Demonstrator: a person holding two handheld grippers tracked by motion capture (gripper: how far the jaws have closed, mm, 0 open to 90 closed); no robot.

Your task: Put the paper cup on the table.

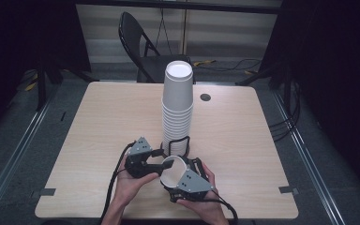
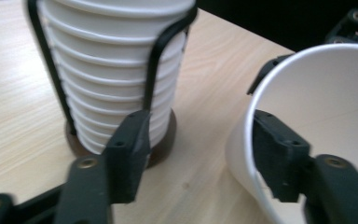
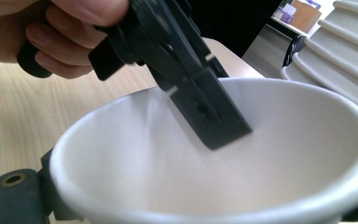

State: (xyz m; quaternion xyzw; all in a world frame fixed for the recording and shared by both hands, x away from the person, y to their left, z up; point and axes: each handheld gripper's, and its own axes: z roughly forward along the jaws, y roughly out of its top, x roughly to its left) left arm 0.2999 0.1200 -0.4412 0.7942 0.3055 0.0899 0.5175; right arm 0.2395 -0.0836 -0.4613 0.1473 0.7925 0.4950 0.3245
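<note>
White paper makes up the loose cup (image 1: 174, 172) lying tilted between the 2 grippers near the front edge of the surface (image 1: 98, 126), its mouth turned toward the stack. The left gripper (image 2: 200, 149) has its fingers spread fairly wide; 1 finger (image 2: 279, 158) reaches inside the cup's rim and the other (image 2: 130, 149) stands outside, clear of the wall, so nothing is pinched between them. In the right gripper view that same inner finger (image 3: 205, 107) slants down into the cup's bowl, with the person's left hand (image 3: 60, 37) wrapped round the gripper body behind it. The right gripper (image 1: 190, 180) cradles the cup from the side and below (its fingers sit round the cup's body, pressed against it), and the cup rests in that hold.

Just beyond stands the tall stack of nested white cups (image 1: 178, 108), upright in a black wire holder (image 1: 178, 144) on a round base. The surface is pale wood grain with a small dark grommet (image 1: 205, 97). Behind it a black folding chair (image 1: 143, 49) stands on grey floor, with dark curtains at either side.
</note>
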